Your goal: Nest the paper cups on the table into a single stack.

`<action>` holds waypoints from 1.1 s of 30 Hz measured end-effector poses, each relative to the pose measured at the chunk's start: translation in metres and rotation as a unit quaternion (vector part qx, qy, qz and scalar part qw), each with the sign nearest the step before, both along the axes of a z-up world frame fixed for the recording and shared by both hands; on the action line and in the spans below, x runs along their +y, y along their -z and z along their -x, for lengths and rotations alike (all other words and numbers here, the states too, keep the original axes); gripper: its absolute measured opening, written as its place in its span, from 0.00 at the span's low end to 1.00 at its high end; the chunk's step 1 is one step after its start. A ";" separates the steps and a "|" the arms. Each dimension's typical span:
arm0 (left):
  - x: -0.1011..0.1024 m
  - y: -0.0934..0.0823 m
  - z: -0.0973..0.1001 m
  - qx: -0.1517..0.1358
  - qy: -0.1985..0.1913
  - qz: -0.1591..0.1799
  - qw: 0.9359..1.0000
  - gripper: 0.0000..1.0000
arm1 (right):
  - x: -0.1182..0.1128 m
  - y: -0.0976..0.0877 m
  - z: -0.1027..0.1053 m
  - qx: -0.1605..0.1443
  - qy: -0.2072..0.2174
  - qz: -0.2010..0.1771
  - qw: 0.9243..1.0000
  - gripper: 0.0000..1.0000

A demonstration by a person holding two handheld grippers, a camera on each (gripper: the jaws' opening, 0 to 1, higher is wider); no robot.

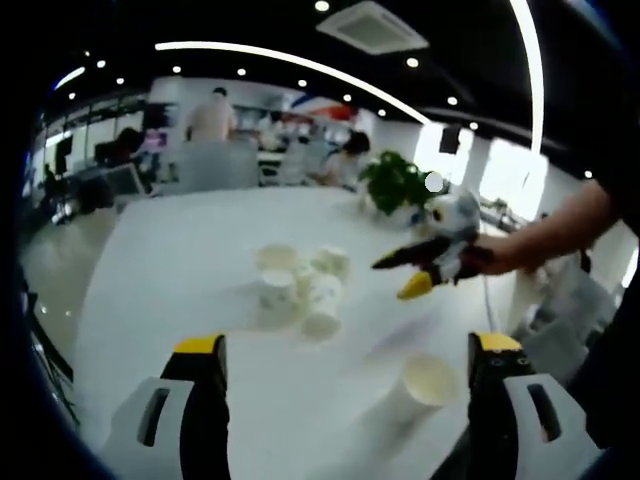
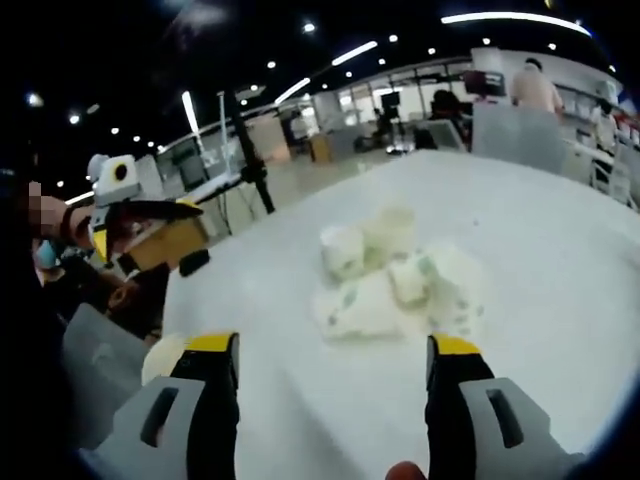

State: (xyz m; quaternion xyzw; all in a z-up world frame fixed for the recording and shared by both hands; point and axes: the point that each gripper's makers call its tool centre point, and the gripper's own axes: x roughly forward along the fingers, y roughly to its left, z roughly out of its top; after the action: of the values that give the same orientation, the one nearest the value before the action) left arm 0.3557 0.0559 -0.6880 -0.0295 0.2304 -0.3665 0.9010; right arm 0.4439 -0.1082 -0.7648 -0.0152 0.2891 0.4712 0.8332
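Fingers on both grippers are spread wide with nothing between them, so no cup is picked up yet. In the left gripper view the left gripper (image 1: pixel 345 365) sits low in the frame, and a lone paper cup (image 1: pixel 430 380) stands mouth-up just inside its right finger, lower right of the frame. Further out, mid-frame, is the cluster of paper cups (image 1: pixel 300 285) on the white bench (image 1: pixel 170 260), some upright, some tipped over. The right gripper (image 1: pixel 415 270) comes in from the right of that view, hovering above the bench beside the cluster.

In the right gripper view the right gripper (image 2: pixel 330 375) points straight at the same pile (image 2: pixel 395 275), which is blurry. The left gripper (image 2: pixel 140 235) shows at the left edge.

My take: go for an upright cup first, pinch one wall near the rim, lift clear and drop it straight into another upright one. Squeeze gently, paper crushes easily. Past the bench there's a potted plant (image 1: pixel 395 180) and people at desks.
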 end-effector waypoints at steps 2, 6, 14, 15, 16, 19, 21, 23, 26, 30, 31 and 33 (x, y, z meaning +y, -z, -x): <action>0.001 0.002 0.000 0.002 -0.001 -0.001 1.000 1.00 | 0.003 0.002 -0.003 0.003 -0.001 -0.004 1.000 0.71; 0.002 0.005 0.001 0.007 0.000 -0.004 1.000 1.00 | 0.008 0.009 -0.008 0.010 -0.006 -0.005 1.000 0.70; 0.006 0.009 0.004 0.011 -0.008 -0.005 1.000 1.00 | 0.017 0.018 -0.018 0.016 -0.016 -0.013 1.000 0.69; 0.006 0.009 0.004 0.012 -0.011 -0.001 1.000 1.00 | 0.018 0.018 -0.019 0.021 -0.014 -0.017 1.000 0.69; 0.006 0.008 0.004 0.012 -0.012 0.002 1.000 1.00 | 0.019 0.018 -0.021 0.020 -0.015 -0.018 1.000 0.68; 0.008 0.009 0.006 0.012 -0.015 -0.003 1.000 1.00 | 0.024 0.021 -0.023 0.020 -0.020 -0.018 0.999 0.67; 0.009 0.009 0.006 0.014 -0.018 -0.002 1.000 1.00 | 0.028 0.025 -0.024 0.022 -0.028 -0.015 0.999 0.67; 0.011 0.009 0.006 0.013 -0.021 -0.002 1.000 1.00 | 0.031 0.025 -0.025 0.020 -0.032 -0.016 0.999 0.66; 0.014 0.009 0.006 0.013 -0.024 -0.001 1.000 1.00 | 0.036 0.027 -0.029 0.020 -0.036 -0.017 0.999 0.64; 0.018 0.008 0.009 0.011 -0.028 0.002 1.000 1.00 | 0.044 0.027 -0.034 0.023 -0.036 -0.024 0.999 0.62; 0.019 0.009 0.010 0.012 -0.029 0.001 1.000 1.00 | 0.046 0.028 -0.034 0.024 -0.036 -0.025 0.999 0.61; 0.022 0.009 0.011 0.014 -0.032 0.003 0.999 1.00 | 0.047 0.032 -0.035 0.031 -0.035 -0.025 0.999 0.59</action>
State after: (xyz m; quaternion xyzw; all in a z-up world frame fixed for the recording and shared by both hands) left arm 0.3443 0.0775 -0.6975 -0.0446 0.2406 -0.3378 0.9089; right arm 0.4787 -0.0608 -0.7972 0.0103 0.3027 0.5070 0.8070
